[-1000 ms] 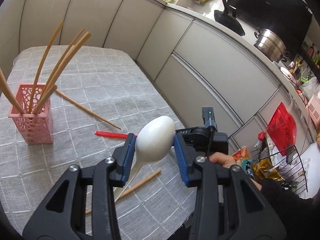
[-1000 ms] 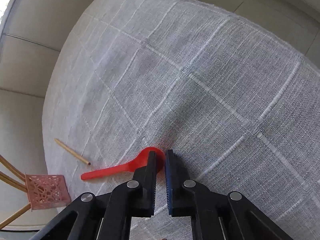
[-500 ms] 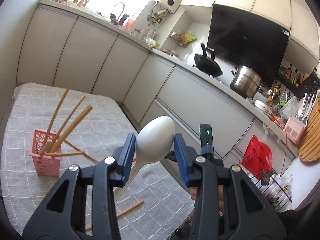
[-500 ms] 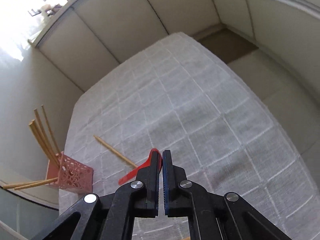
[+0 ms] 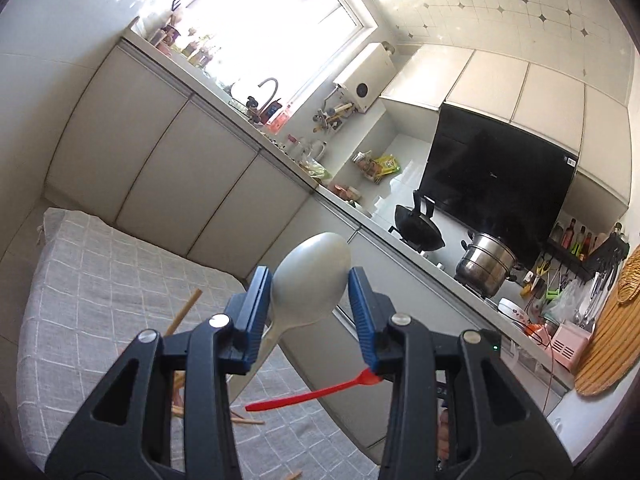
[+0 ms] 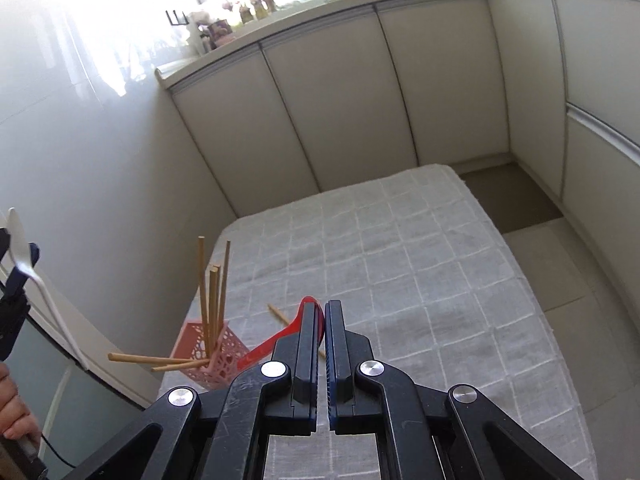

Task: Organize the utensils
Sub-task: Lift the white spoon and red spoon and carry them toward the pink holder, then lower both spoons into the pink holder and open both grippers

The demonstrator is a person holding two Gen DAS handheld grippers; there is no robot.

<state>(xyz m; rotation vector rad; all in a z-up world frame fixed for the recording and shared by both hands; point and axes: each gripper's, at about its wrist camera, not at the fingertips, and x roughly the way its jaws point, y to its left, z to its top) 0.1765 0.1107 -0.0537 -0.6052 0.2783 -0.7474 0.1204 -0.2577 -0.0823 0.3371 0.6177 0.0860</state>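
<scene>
So the left gripper (image 5: 310, 292) has its blue pads clamped on the bowl of a big white plastic spoon (image 5: 310, 278), held well up off the table with the handle trailing down behind the fingers. The right gripper (image 6: 319, 320) is pinching the bowl of a small red plastic spoon (image 6: 310, 307), jaws nearly together, handle pointing down-left toward the holder.

Below them is the table with a grey checked cloth (image 6: 400, 248). The pink perforated plastic utensil holder (image 6: 208, 356) sits near its left edge, several light wooden chopsticks (image 6: 214, 300) standing in it and a couple sticking out sideways. One loose chopstick (image 6: 280, 315) lies on the cloth just beside the holder, partly hidden by the red spoon and the right fingers.

From the left wrist view the holder itself is pretty much hidden behind the gripper body; only chopstick ends poke out. Beyond that: beige cabinet fronts (image 5: 168, 168), a cluttered counter, a black wok (image 5: 420, 234) and a steel pot (image 5: 486, 260) on the stove.
</scene>
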